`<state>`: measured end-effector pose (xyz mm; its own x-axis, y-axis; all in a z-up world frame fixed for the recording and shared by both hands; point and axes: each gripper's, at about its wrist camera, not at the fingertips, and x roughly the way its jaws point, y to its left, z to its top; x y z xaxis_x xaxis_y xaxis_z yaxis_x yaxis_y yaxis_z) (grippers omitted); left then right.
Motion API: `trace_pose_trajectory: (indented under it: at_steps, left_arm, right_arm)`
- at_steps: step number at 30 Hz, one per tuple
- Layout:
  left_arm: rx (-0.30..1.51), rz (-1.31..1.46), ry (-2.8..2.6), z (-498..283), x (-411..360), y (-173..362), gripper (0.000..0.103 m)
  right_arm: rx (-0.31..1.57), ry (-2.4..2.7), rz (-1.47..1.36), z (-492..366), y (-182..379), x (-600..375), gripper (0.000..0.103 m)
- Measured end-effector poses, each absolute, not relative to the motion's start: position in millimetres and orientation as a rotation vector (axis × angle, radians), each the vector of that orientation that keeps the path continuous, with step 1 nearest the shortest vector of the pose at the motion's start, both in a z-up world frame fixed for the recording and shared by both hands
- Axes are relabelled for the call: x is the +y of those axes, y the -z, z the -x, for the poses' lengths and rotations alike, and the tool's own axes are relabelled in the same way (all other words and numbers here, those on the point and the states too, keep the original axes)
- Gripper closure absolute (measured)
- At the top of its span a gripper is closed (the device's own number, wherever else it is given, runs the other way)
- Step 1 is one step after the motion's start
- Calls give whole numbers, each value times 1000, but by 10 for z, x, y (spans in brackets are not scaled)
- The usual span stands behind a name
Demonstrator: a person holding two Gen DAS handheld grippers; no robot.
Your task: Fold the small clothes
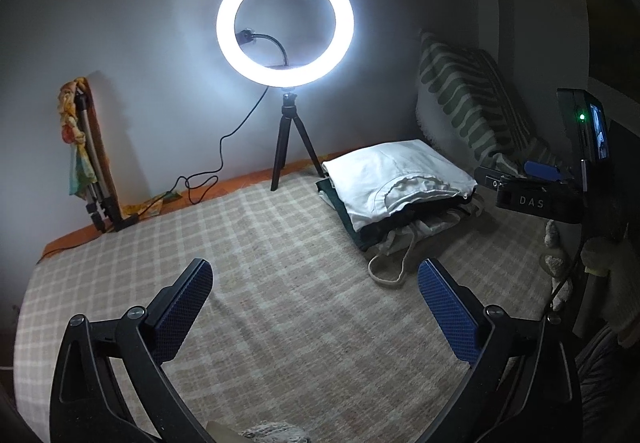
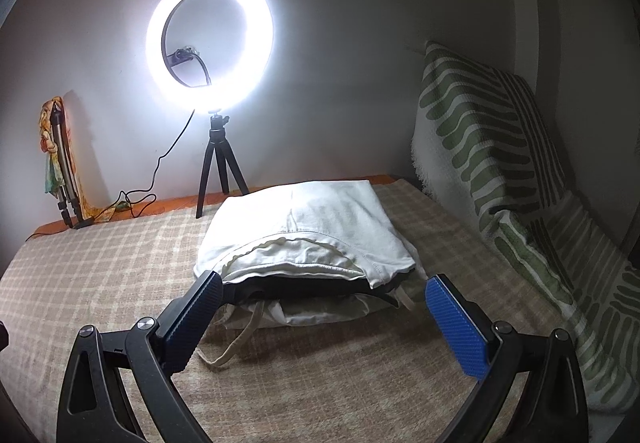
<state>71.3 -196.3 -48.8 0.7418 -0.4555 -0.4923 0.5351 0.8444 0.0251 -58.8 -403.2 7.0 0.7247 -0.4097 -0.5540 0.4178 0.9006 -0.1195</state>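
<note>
A stack of folded clothes [image 1: 394, 183] [image 2: 308, 231] lies on the checked beige blanket [image 1: 248, 243] [image 2: 104, 255], a white garment on top, a dark one under it and a pale one with a loose strap [image 1: 384, 271] [image 2: 236, 343] at the bottom. My left gripper [image 1: 316, 275] hangs open over bare blanket, left of and nearer than the stack, with nothing between its blue pads. My right gripper [image 2: 324, 291] stands open just in front of the stack's near edge, its tips at either side, not touching it. In the left wrist view the right gripper's body [image 1: 540, 199] shows at the right edge.
A lit ring light on a small black tripod [image 1: 286, 147] [image 2: 218, 167] stands at the back by the wall, its cable [image 1: 208, 171] trailing left. A folded tripod [image 1: 96, 163] [image 2: 64, 171] leans at the far left. Green-striped cushions [image 1: 468, 103] [image 2: 492, 147] line the right side.
</note>
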Motion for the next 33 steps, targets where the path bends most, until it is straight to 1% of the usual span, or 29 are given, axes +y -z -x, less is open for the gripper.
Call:
trace_pose_trajectory:
  at_steps: [7,33]
  left_arm:
    - [511,-177,540,-759,-1937,570,1]
    - [511,-179,534,-746,-1924,571,1]
  right_arm:
    - [609,461,-2,561,-23,-4012,0]
    - [600,458,-5,575,-25,-3958,0]
